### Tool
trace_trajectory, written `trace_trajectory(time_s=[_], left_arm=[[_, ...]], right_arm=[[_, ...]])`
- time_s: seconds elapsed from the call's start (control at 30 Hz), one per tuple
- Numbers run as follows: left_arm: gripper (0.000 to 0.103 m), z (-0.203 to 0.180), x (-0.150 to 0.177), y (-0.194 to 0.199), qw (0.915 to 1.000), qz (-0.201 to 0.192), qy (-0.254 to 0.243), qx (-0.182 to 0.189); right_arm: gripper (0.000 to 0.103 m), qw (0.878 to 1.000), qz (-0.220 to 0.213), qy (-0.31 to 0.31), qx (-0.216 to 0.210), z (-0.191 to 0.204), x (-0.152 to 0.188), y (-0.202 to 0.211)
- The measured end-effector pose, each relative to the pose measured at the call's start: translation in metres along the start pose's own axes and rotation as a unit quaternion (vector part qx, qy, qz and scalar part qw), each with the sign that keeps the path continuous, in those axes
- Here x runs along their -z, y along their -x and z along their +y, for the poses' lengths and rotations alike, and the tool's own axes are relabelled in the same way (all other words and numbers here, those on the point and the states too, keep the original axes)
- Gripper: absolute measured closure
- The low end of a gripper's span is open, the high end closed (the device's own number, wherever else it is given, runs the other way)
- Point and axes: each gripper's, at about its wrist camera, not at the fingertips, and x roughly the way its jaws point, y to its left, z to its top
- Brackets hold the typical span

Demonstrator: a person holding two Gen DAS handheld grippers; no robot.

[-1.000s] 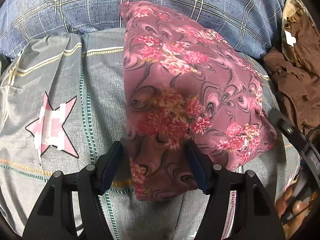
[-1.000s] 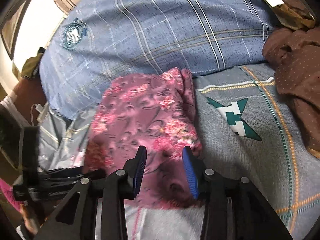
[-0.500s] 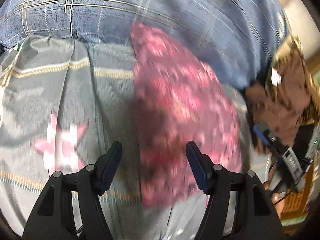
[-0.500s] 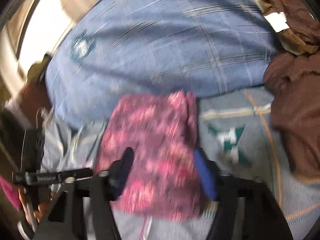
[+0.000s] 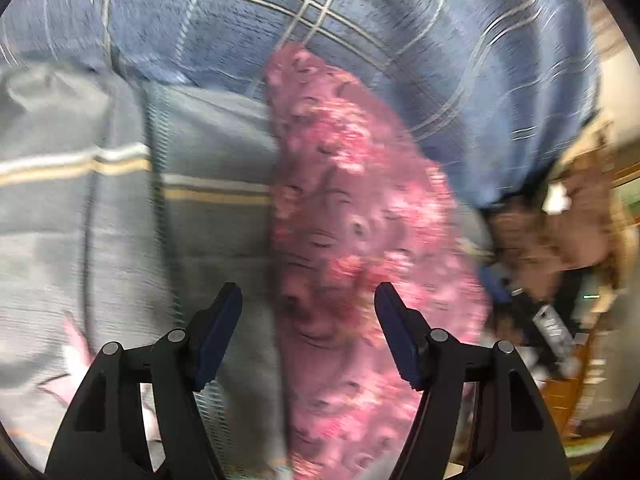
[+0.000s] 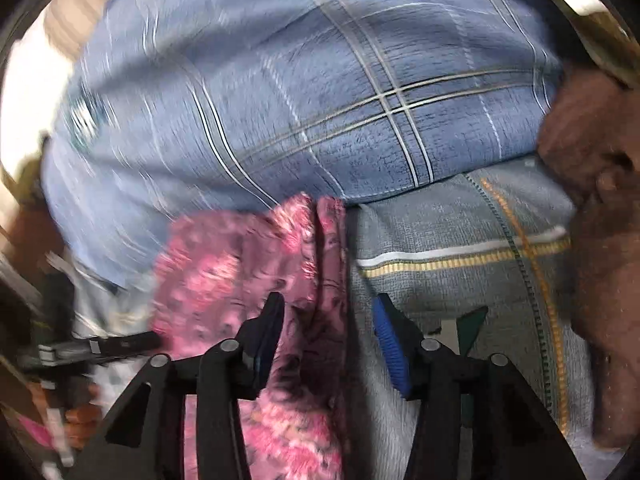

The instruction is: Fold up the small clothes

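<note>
1. Left gripper point(image 5: 308, 312): jaws apart and opening. Its pads press on nothing. The left edge of the pink floral garment point(image 5: 360, 248) lies in the gap, below the fingers; whether any finger touches it cannot be told through the blur.
2. Right gripper point(image 6: 328, 320): jaws apart and closing. The right edge of the pink floral garment point(image 6: 256, 280) sits in the gap below the fingers. The left finger stands over the cloth; the blue pad point(image 6: 388, 340) of the right finger stands over bare bedding. No pad presses on the cloth.
3. Garment position, left wrist view: a folded, elongated bundle running from 12 o'clock down to 6 o'clock of the gripper, lying flat on the grey bedsheet point(image 5: 120, 220).
4. Garment position, right wrist view: the bundle spreads from 12 o'clock toward 9 o'clock of the gripper; its far end touches the blue plaid pillow point(image 6: 300, 100).
5. Grey bedsheet, right wrist view point(image 6: 460, 248): striped, with a green star-shaped print point(image 6: 472, 326) at 3 o'clock of the gripper.
6. Brown clothes point(image 6: 600, 220): heaped at 2 to 3 o'clock in the right wrist view, well apart from the garment. In the left wrist view a brown heap point(image 5: 560, 232) lies at 2 o'clock.
</note>
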Motion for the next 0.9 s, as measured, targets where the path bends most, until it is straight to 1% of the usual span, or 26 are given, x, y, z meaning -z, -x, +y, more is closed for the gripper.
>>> trace_trajectory(time_s=[0.03, 0.07, 0.1, 0.17, 0.2, 0.23, 0.27, 0.3, 0.33, 0.37, 0.4, 0.43, 0.5, 0.57, 0.6, 0.63, 0.67, 0.7, 0.73, 0.83, 0.9], left_arm=[[0.034, 0.005, 0.0, -0.003, 0.9995, 0.011, 0.011, 0.028], [0.034, 0.01, 0.0, -0.01, 0.998, 0.025, 0.026, 0.052], [0.034, 0.014, 0.0, -0.015, 0.997, 0.034, 0.036, 0.059], [0.034, 0.018, 0.001, -0.027, 0.9958, 0.046, 0.051, 0.061], [0.033, 0.018, 0.0, -0.028, 0.9959, 0.04, 0.049, 0.064], [0.029, 0.014, 0.0, -0.028, 0.9962, 0.036, 0.043, 0.067], [0.028, 0.01, -0.001, -0.03, 0.9963, 0.036, 0.039, 0.068], [0.027, 0.005, -0.002, -0.034, 0.9964, 0.04, 0.036, 0.066], [0.022, 0.002, -0.002, -0.037, 0.9968, 0.042, 0.031, 0.06], [0.021, -0.003, -0.004, -0.041, 0.9974, 0.04, 0.025, 0.054], [0.021, -0.009, -0.003, -0.042, 0.998, 0.036, 0.015, 0.049], [0.021, -0.013, -0.003, -0.043, 0.9983, 0.034, 0.004, 0.047], [0.021, -0.014, -0.002, -0.044, 0.9981, 0.03, -0.007, 0.053], [0.025, -0.008, -0.002, -0.042, 0.9973, 0.027, 0.004, 0.068], [0.035, -0.004, -0.003, -0.04, 0.9972, 0.026, 0.013, 0.069], [0.048, 0.003, -0.003, -0.035, 0.9973, 0.026, 0.021, 0.066], [0.055, 0.007, -0.003, -0.033, 0.9974, 0.026, 0.028, 0.06], [0.062, 0.01, -0.003, -0.029, 0.9975, 0.025, 0.031, 0.058], [0.067, 0.008, -0.002, -0.028, 0.9976, 0.023, 0.033, 0.056], [0.075, -0.004, 0.004, -0.019, 0.9987, 0.009, 0.021, 0.044], [0.076, -0.014, 0.006, -0.012, 0.999, 0.003, 0.014, 0.043]], right_arm=[[0.043, 0.999, 0.016, -0.012, -0.031, -0.006, 0.002, -0.002], [0.043, 0.999, 0.024, -0.014, -0.044, -0.008, 0.005, -0.004], [0.043, 0.998, 0.032, -0.011, -0.053, -0.01, 0.009, -0.008], [0.043, 0.996, 0.056, -0.009, -0.071, -0.01, 0.017, -0.02], [0.043, 0.995, 0.072, -0.005, -0.076, -0.01, 0.02, -0.029], [0.041, 0.994, 0.078, 0.004, -0.079, -0.009, 0.021, -0.031], [0.039, 0.994, 0.068, 0.023, -0.076, -0.004, 0.022, -0.031], [0.034, 0.994, 0.071, 0.031, -0.083, 0.0, 0.02, -0.034], [0.024, 0.992, 0.074, 0.03, -0.094, 0.005, 0.02, -0.035], [0.02, 0.99, 0.078, 0.028, -0.113, 0.009, 0.019, -0.038], [0.019, 0.986, 0.087, 0.03, -0.136, 0.014, 0.019, -0.041], [0.017, 0.986, 0.087, 0.038, -0.139, 0.018, 0.019, -0.043], [0.017, 0.987, 0.085, 0.067, -0.12, 0.023, 0.023, -0.048], [0.026, 0.989, 0.073, 0.081, -0.101, 0.026, 0.025, -0.045], [0.032, 0.99, 0.069, 0.073, -0.096, 0.023, 0.025, -0.043], [0.046, 0.992, 0.066, 0.061, -0.091, 0.018, 0.025, -0.04], [0.058, 0.993, 0.064, 0.046, -0.093, 0.012, 0.025, -0.037], [0.061, 0.993, 0.063, 0.034, -0.097, 0.007, 0.025, -0.033], [0.068, 0.993, 0.061, 0.033, -0.095, 0.007, 0.026, -0.03], [0.074, 0.995, 0.051, 0.071, -0.046, 0.027, 0.027, -0.022], [0.076, 0.995, 0.036, 0.091, -0.035, 0.045, 0.026, -0.01]])
